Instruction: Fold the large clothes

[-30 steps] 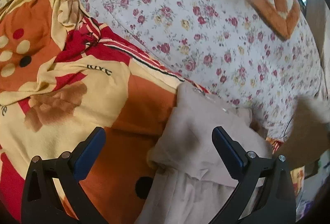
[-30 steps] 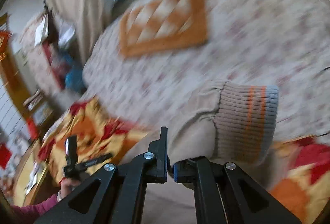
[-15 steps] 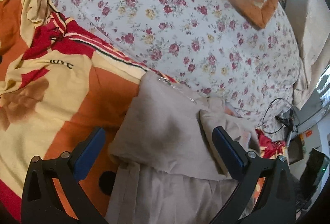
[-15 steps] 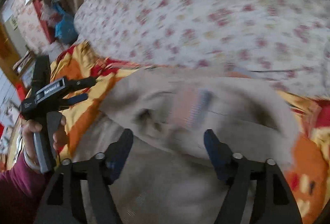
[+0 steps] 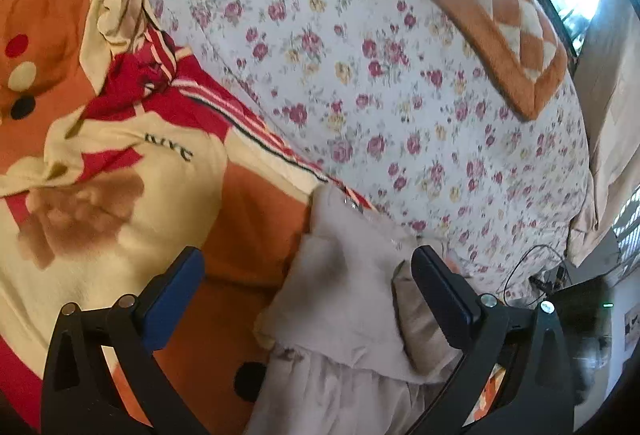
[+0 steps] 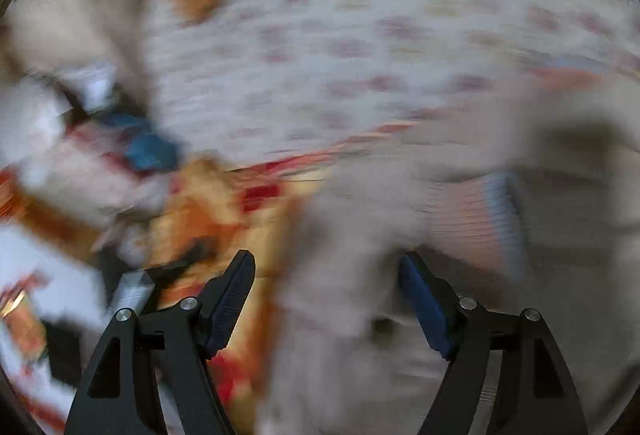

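A beige jacket [image 5: 344,299] lies partly folded on an orange, red and cream blanket [image 5: 120,163]. My left gripper [image 5: 308,267] is open and empty, hovering over the jacket's folded upper edge. In the blurred right wrist view the same jacket [image 6: 400,335] fills the lower right, with its ribbed striped cuff [image 6: 476,211] lying on top. My right gripper [image 6: 328,275] is open and empty just above the jacket, to the left of the cuff.
A white floral quilt [image 5: 380,55] rises behind the jacket, with an orange checked pillow [image 5: 488,3] on it. A window is at the top right. Cables and dark furniture sit at the right, past the bed's edge [image 5: 560,283].
My right gripper opened and let go of the sleeve; the cuff now lies on the jacket. It swings fast, blurring its view. My left gripper stays open and shifted slightly.
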A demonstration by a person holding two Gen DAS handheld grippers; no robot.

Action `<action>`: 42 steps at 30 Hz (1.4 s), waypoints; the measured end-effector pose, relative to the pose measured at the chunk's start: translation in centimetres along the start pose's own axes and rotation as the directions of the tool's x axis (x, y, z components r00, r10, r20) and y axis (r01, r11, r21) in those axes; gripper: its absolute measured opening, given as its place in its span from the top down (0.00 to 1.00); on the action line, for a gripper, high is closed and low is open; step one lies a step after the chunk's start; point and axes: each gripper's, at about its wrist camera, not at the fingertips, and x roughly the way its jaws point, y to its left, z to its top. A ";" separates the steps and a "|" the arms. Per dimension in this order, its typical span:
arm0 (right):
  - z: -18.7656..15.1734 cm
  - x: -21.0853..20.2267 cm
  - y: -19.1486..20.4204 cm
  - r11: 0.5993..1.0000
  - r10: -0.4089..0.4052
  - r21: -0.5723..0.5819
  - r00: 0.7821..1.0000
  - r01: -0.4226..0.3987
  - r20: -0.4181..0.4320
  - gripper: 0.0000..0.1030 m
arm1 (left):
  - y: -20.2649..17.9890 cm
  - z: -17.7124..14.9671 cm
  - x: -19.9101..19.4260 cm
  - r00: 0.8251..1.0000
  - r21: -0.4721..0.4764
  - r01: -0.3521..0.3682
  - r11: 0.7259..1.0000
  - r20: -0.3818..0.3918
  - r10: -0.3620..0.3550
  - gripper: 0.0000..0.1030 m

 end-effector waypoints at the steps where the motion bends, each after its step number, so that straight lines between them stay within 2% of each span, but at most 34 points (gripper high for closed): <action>1: 0.2 -0.3 1.7 0.998 0.043 -0.053 0.999 -0.041 0.023 0.27 | 0.1 0.1 -0.1 1.000 -0.007 0.003 1.000 0.002 -0.003 0.00; 3: 0.4 -1.6 3.1 0.994 0.032 -0.109 0.997 -0.025 0.066 0.26 | 0.1 0.1 0.0 1.000 -0.014 0.020 1.000 -0.007 -0.020 0.00; 5: 0.2 -3.7 2.8 0.991 -0.012 -0.131 0.996 0.023 0.089 0.26 | -0.3 -0.1 0.0 0.999 -0.008 0.044 0.999 -0.024 -0.045 0.00; 7: -0.7 -6.3 1.4 0.982 -0.093 -0.154 0.990 0.109 0.110 0.26 | -1.1 -0.7 0.2 0.996 0.020 0.071 0.997 -0.053 -0.070 0.00; 9: -2.2 -9.3 -0.3 0.942 -0.250 -0.190 0.956 0.277 0.153 0.25 | -2.2 -1.6 0.4 0.990 0.050 0.110 0.993 -0.093 -0.105 0.00; 11: -3.9 -12.7 -2.4 0.875 -0.410 -0.191 0.890 0.446 0.199 0.24 | -3.8 -3.0 0.7 0.984 0.105 0.138 0.985 -0.132 -0.124 0.00; 12: -4.6 -14.0 -3.8 0.851 -0.461 -0.171 0.863 0.496 0.206 0.23 | -4.6 -3.8 0.9 0.982 0.145 0.139 0.980 -0.147 -0.118 0.00; 13: -5.4 -15.2 -5.1 0.842 -0.492 -0.140 0.847 0.522 0.200 0.23 | -5.9 -5.0 1.2 0.982 0.212 0.130 0.969 -0.164 -0.096 0.00; 14: -6.4 -16.6 -6.8 0.843 -0.510 -0.090 0.841 0.531 0.181 0.23 | -6.7 -5.7 1.6 0.982 0.252 0.119 0.960 -0.172 -0.077 0.00; 16: -7.9 -18.9 -9.6 0.848 -0.523 -0.008 0.839 0.530 0.151 0.23 | -8.8 -8.0 2.5 0.982 0.372 0.091 0.924 -0.190 -0.021 0.00; 17: -8.5 -19.5 -10.5 0.843 -0.533 0.012 0.833 0.537 0.147 0.23 | -9.9 -9.4 3.2 0.982 0.434 0.067 0.899 -0.188 0.017 0.00; 19: -9.3 -20.2 -11.5 0.821 -0.568 0.023 0.809 0.571 0.150 0.23 | -11.4 -10.5 4.4 0.982 0.494 0.008 0.869 -0.169 0.087 0.00; 20: -9.8 -20.4 -12.0 0.807 -0.586 0.016 0.797 0.590 0.147 0.23 | -11.8 -10.6 4.9 0.981 0.505 -0.010 0.863 -0.161 0.106 0.00; 22: -9.7 -19.6 -12.1 0.806 -0.586 -0.005 0.799 0.592 0.135 0.23 | -12.1 -10.1 5.9 0.981 0.492 -0.031 0.870 -0.150 0.120 0.00; 24: -9.4 -18.3 -11.8 0.810 -0.577 -0.035 0.806 0.585 0.129 0.24 | -11.2 -8.6 6.3 0.983 0.406 0.003 0.914 -0.171 0.073 0.10; 26: -8.7 -17.0 -11.7 0.807 -0.578 -0.050 0.804 0.588 0.140 0.26 | -10.3 -7.2 6.6 0.978 0.317 0.054 0.947 -0.206 0.013 0.40; 27: -8.2 -16.5 -11.8 0.808 -0.577 -0.046 0.804 0.588 0.146 0.27 | -10.0 -6.7 6.8 0.975 0.297 0.066 0.953 -0.220 0.002 0.49; 28: -7.6 -15.9 -11.9 0.812 -0.572 -0.040 0.807 0.583 0.149 0.39 | -9.9 -6.3 6.9 0.974 0.295 0.071 0.953 -0.225 -0.003 0.74; 29: -7.0 -15.4 -12.1 0.804 -0.582 -0.038 0.798 0.594 0.157 0.81 | -9.7 -5.9 6.7 0.976 0.296 0.072 0.952 -0.217 -0.006 0.90; 30: -6.4 -15.0 -12.2 0.778 -0.613 -0.044 0.773 0.626 0.166 0.95 | -9.3 -5.4 6.4 0.981 0.287 0.057 0.956 -0.192 -0.001 0.92; 31: -6.0 -15.2 -12.2 0.755 -0.641 -0.033 0.747 0.655 0.177 0.96 | -8.7 -4.9 6.1 0.985 0.268 0.043 0.963 -0.170 0.003 0.92; 33: -6.1 -16.7 -11.8 0.774 -0.619 0.000 0.757 0.633 0.208 0.96 | -7.9 -4.3 5.9 0.984 0.229 0.048 0.972 -0.176 -0.007 0.92; 34: -6.6 -17.5 -11.2 0.765 -0.625 -0.017 0.747 0.644 0.226 0.96 | -7.4 -4.1 5.8 0.982 0.205 0.051 0.977 -0.190 -0.012 0.92; 36: -8.4 -18.3 -9.9 0.705 -0.667 -0.086 0.699 0.704 0.256 0.97 | -6.9 -3.9 5.8 0.982 0.181 0.030 0.983 -0.186 0.004 0.92; 37: -9.4 -18.3 -10.0 0.692 -0.678 -0.108 0.694 0.714 0.240 0.97 | -6.7 -3.9 5.8 0.984 0.178 0.012 0.984 -0.178 0.020 0.91; 39: -11.3 -16.9 -11.5 0.673 -0.712 -0.144 0.689 0.725 0.139 0.97 | -6.3 -4.1 6.0 0.981 0.176 -0.021 0.984 -0.185 0.054 0.81; 41: -12.8 -16.4 -12.4 0.661 -0.728 -0.168 0.679 0.731 0.089 0.97 | -5.9 -4.2 5.7 0.978 0.162 -0.024 0.987 -0.200 0.057 0.50; 42: -13.0 -17.1 -12.4 0.680 -0.713 -0.151 0.695 0.718 0.092 0.97 | -5.5 -4.3 5.3 0.980 0.145 -0.013 0.989 -0.197 0.042 0.43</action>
